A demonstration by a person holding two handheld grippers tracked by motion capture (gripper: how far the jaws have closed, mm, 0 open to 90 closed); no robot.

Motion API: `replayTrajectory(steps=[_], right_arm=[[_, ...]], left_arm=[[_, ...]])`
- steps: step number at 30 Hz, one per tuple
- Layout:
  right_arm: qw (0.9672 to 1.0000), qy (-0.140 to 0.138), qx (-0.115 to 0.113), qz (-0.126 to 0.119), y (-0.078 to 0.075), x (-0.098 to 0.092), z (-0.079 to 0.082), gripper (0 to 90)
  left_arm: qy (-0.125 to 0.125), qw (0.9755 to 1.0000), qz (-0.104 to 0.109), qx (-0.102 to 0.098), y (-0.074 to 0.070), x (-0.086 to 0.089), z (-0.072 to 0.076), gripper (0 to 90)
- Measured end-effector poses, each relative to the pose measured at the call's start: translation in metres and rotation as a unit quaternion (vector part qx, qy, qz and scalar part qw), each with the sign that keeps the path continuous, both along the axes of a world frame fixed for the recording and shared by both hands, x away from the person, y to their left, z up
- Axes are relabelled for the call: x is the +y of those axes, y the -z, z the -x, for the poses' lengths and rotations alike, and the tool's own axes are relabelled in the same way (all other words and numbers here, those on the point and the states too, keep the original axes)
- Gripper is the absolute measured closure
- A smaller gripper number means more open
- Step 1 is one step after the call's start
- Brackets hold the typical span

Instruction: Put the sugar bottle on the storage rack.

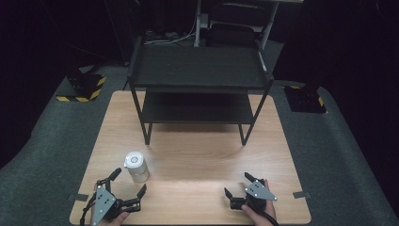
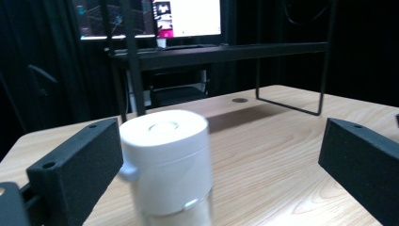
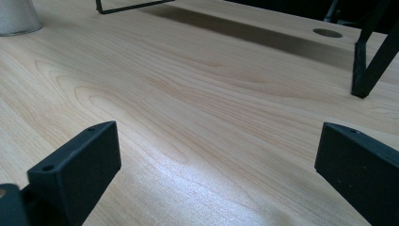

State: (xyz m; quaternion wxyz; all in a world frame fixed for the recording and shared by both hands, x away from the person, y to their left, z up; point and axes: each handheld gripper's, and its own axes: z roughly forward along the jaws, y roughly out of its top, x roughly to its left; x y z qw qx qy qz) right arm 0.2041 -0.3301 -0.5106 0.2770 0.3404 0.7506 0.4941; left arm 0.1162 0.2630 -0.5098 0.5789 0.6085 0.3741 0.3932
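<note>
From above, my left claw [image 1: 127,184] sits at the near left corner of the table [image 1: 197,155], jaws spread wide, with the white-lidded jar [image 1: 135,165] standing upright just beyond its tips, nearer the left jaw. My right claw [image 1: 237,185] rests near the table's near right corner, jaws also spread and holding nothing, well apart from the jar. The black two-tier rack [image 1: 200,80] stands at the far side of the table, behind the jar.

Along my left claw [image 2: 221,155], the jar [image 2: 165,165] stands between the parted jaws, close beside the left one; I cannot tell whether it touches. Its lid is white with a round dimple on top, its lower body clear. I can read no label or writing on it. Screens [image 2: 188,18] glow behind the rack [image 2: 221,51], their text too small to read.

Along my right claw [image 3: 219,150], the jaws stand wide over bare wood [image 3: 188,94]. The jar's base [image 3: 18,18] shows at the upper left, a rack foot [image 3: 364,70] at the right.
</note>
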Motion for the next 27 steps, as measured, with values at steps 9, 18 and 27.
replayTrajectory(steps=[9,18,27], right_arm=[[1.0,0.001,0.0,-0.002,0.0,0.0,0.0,0.6],[1.0,-0.001,-0.001,-0.005,0.001,-0.002,0.0,0.6],[1.0,-0.002,-0.002,-0.006,0.001,-0.002,0.0,0.6]], left_arm=[[-0.044,0.9985,-0.003,0.034,0.017,-0.009,-0.005,0.5],[-0.062,0.9966,0.0,0.054,0.023,-0.027,-0.018,2.0],[-0.084,0.9948,-0.005,0.057,0.021,-0.04,-0.028,8.5]])
